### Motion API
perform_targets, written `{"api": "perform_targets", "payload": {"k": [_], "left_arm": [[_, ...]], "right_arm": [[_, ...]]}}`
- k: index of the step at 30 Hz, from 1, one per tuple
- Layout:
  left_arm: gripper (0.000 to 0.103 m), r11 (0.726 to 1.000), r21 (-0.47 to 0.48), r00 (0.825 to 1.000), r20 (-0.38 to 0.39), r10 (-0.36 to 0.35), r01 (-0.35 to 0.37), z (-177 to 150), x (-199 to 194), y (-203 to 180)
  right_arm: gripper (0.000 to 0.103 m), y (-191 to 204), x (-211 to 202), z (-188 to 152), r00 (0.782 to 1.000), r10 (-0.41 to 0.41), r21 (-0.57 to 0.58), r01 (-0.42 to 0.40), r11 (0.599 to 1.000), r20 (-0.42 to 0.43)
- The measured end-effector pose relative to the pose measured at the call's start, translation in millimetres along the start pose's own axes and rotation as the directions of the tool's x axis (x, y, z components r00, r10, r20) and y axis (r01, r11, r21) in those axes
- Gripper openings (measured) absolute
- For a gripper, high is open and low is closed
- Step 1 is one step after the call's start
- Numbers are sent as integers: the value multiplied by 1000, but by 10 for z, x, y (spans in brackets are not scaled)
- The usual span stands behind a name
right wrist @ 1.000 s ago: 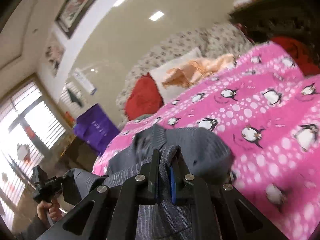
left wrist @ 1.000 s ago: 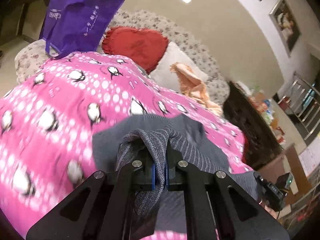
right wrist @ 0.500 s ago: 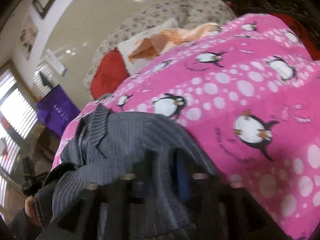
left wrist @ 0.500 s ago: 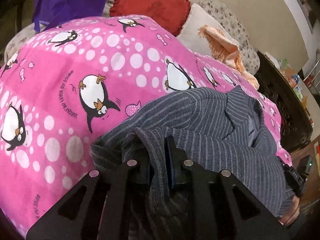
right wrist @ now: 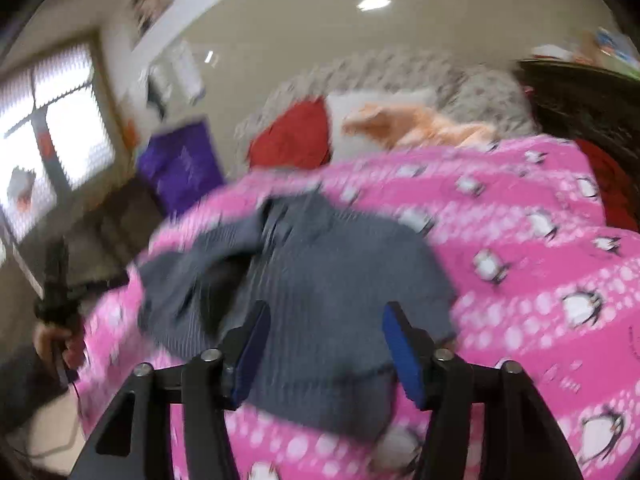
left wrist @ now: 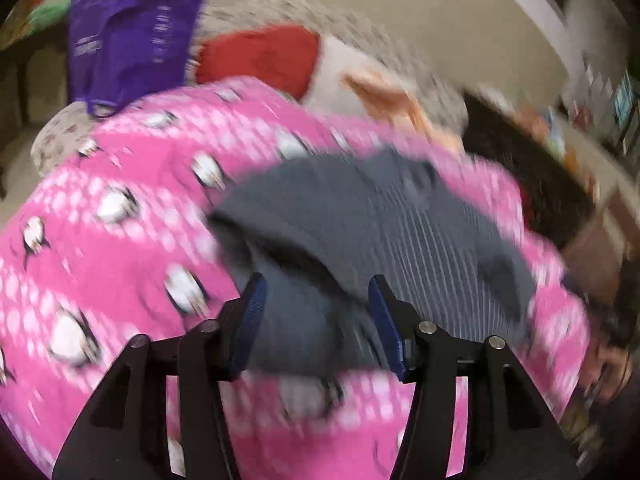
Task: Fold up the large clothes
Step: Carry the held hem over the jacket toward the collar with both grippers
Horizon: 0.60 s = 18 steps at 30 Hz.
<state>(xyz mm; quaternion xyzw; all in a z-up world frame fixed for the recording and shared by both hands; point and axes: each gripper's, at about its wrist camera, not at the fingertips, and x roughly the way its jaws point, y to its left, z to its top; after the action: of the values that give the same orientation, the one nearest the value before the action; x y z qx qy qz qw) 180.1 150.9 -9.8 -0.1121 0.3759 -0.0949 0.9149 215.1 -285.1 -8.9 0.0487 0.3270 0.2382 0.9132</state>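
Okay, blurry frames. Purple bag (left wrist: 132,36) far left at the bed head, red cushion (left wrist: 260,58) beside it. Left gripper (left wrist: 316,308) spread wide, holding nothing, grey striped garment (left wrist: 372,228) lying on pink penguin blanket (left wrist: 100,248) just past its pads. Right gripper (right wrist: 324,336) also released, jaws apart over the garment's (right wrist: 328,280) near edge.

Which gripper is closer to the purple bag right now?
Left, though only judging roughly. The left gripper is open over the grey garment's edge on the purple bag's side; the right gripper is open at the garment's far side.
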Motion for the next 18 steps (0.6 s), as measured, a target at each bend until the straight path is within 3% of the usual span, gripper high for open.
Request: {"api": "perform_targets", "payload": {"k": [1,2,5,9,12,15,18], "left_arm": [[34,999,38,999,-28,19,-18,-94,83,-106],[31,998,62,997,-65,38,-34,-182,214,-199],[31,997,68,995,-84,54,-48,-198,421,-317],[31,994,87,994,-90,66,-58,57,652,-446],[32,996,91,982,-183,38,-21,295,991,-478],[32,996,79,981,-188,48,-34,571,1259,-429],[31,998,4,984,-165,66,-66,912,1460,-287]], "right_arm": [[32,71,122,-106,998,10,-5,-10,1000,-55],[30,100,233,-182,996,25,7,-24,1000,-91],[29,142,519,-339,988,19,19,-16,1000,-153],[29,139,854,-377,973,14,38,-5,999,-228],[29,123,1035,-266,966,35,44,-25,999,-258],[29,8,1233,-37,968,68,80,-50,996,-242],[29,-144,1524,316,974,40,118,-14,993,-225]]}}
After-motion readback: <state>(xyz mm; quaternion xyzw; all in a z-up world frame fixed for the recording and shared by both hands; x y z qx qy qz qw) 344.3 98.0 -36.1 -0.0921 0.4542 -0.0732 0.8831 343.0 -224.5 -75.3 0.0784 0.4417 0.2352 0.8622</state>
